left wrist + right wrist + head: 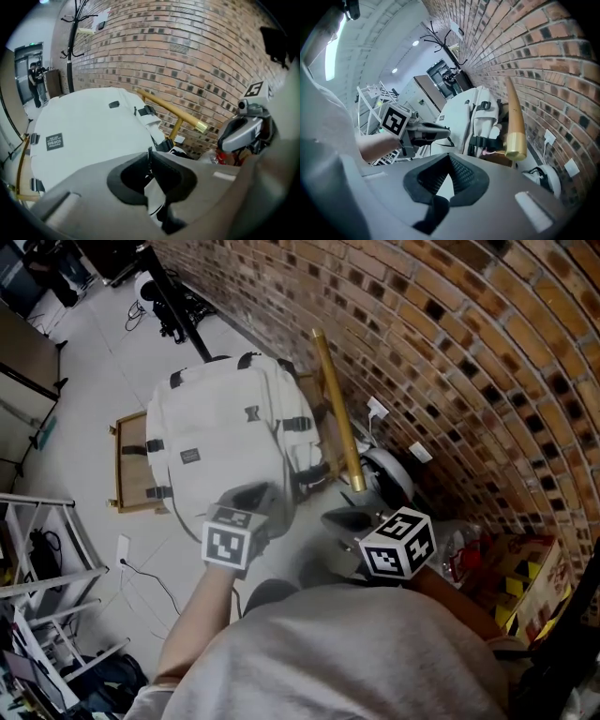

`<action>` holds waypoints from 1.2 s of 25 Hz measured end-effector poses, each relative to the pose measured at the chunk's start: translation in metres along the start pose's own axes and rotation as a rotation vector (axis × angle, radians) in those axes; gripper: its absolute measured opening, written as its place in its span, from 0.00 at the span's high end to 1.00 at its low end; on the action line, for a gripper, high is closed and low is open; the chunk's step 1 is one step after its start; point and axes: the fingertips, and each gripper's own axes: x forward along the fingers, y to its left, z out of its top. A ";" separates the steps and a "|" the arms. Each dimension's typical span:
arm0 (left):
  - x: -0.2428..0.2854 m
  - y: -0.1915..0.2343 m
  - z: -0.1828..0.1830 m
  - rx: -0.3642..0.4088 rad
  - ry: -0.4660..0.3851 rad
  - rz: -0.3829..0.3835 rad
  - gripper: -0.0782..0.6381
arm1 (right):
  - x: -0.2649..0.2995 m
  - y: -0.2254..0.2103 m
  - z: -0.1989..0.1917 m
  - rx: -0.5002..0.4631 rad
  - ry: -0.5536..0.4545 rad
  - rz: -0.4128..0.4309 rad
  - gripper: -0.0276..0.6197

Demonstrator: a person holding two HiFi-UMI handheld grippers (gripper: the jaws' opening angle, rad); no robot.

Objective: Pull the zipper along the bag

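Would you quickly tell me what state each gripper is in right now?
Left gripper: closed on a thin dark tab, likely the zipper pull, at the bag's edge.
Right gripper: closed, holding nothing.

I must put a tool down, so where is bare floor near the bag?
Bare floor lies left of the bag, as far as the rack. Right of the bag it is crowded: pole and box along the wall.
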 end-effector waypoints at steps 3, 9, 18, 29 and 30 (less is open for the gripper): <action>-0.012 0.006 -0.011 -0.054 0.009 -0.005 0.85 | 0.018 0.003 0.007 -0.025 0.017 0.007 0.96; -0.031 0.012 -0.014 -0.115 -0.026 -0.033 0.85 | 0.059 -0.001 0.026 -0.032 0.012 0.006 0.96; -0.041 0.012 -0.015 -0.157 -0.038 -0.073 0.85 | 0.109 -0.016 0.027 0.107 0.033 0.021 0.77; -0.041 0.020 -0.022 -0.170 -0.058 -0.050 0.85 | 0.132 -0.012 0.022 0.096 0.094 0.027 0.91; -0.041 0.021 -0.023 -0.172 -0.056 -0.046 0.85 | 0.132 -0.013 0.023 0.089 0.093 0.015 0.92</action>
